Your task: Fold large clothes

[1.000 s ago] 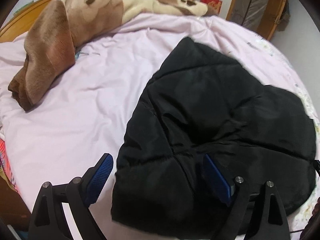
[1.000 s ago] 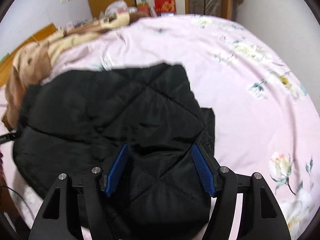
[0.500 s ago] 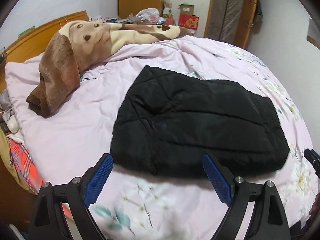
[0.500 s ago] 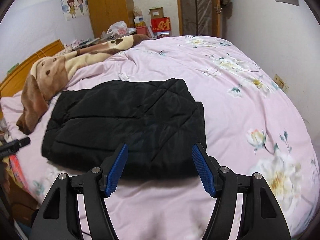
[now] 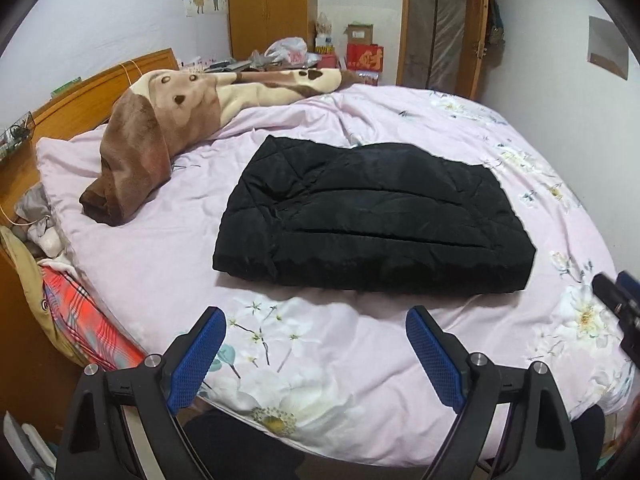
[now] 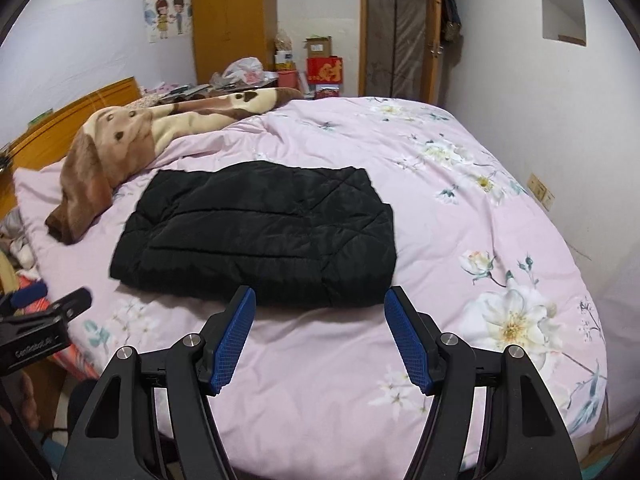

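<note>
A black quilted jacket (image 5: 372, 216) (image 6: 260, 236) lies folded into a flat rectangle in the middle of the pink flowered bedspread (image 5: 320, 340) (image 6: 460, 200). My left gripper (image 5: 316, 332) hangs open over the bed's near edge, well short of the jacket, with nothing between its blue pads. My right gripper (image 6: 320, 312) is open too, its tips just in front of the jacket's near edge, holding nothing. Each gripper shows at the rim of the other's view.
A brown and cream plush blanket (image 5: 160, 136) (image 6: 120, 140) is heaped at the bed's left by the wooden headboard (image 5: 92, 96). Plaid cloth (image 5: 84, 320) and clutter sit beside the bed at left. A wardrobe (image 6: 234, 20), boxes and a door stand behind.
Both grippers have pulled back and up from the jacket, which they were close over a second ago. The folded jacket stays flat on the bed, now seen whole.
</note>
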Demonstrator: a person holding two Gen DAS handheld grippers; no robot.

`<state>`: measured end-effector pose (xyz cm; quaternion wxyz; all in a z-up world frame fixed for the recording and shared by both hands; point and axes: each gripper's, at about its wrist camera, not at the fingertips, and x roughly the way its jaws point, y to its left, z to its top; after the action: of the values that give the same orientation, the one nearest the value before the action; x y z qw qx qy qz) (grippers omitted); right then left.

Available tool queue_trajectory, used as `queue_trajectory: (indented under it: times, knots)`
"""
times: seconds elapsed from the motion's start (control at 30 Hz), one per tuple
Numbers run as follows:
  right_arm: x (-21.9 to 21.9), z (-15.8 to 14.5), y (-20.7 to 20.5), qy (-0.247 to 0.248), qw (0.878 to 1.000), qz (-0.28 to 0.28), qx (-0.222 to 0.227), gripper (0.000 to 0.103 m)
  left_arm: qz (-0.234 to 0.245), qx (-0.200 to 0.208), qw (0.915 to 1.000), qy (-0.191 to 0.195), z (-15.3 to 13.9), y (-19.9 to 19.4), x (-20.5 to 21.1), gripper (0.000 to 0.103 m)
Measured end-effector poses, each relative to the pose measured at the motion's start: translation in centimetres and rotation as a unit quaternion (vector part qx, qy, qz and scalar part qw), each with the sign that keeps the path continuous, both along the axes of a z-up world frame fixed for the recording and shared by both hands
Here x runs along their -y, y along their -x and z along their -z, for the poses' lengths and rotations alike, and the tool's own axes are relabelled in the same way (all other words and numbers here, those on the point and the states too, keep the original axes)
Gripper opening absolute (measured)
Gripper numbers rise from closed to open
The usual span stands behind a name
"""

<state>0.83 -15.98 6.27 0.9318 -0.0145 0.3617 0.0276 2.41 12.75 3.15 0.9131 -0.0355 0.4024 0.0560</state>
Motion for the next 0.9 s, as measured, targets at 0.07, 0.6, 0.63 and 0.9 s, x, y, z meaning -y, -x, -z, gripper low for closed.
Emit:
queue_trajectory:
  times: [0.07,0.6,0.63,0.9]
  knots:
    - [-0.5,0.0,0.9,0.002,1.0,-0.002,0.002,0.067,0.003,0.008,0.9999,0.01,-0.3,0.6,0.0,0.092]
    - [-0.9,-0.1,2.9,-0.007,1.0,0.001,0.015,0.067,0.036,0.026,0.999,0.004,-1.1,2.8,2.7,0.092]
    - [-0.9,-0.1,2.9,-0.007,1.0,0.002,0.014,0.067,0.037,0.027,0.9989,0.003,-1.1,2.8,2.8,0.092]
    - [-1.0,0.0,3.1,-0.009,1.0,0.005,0.009,0.067,0.039,0.022,0.9989,0.01,-1.0,2.8,2.8,0.092]
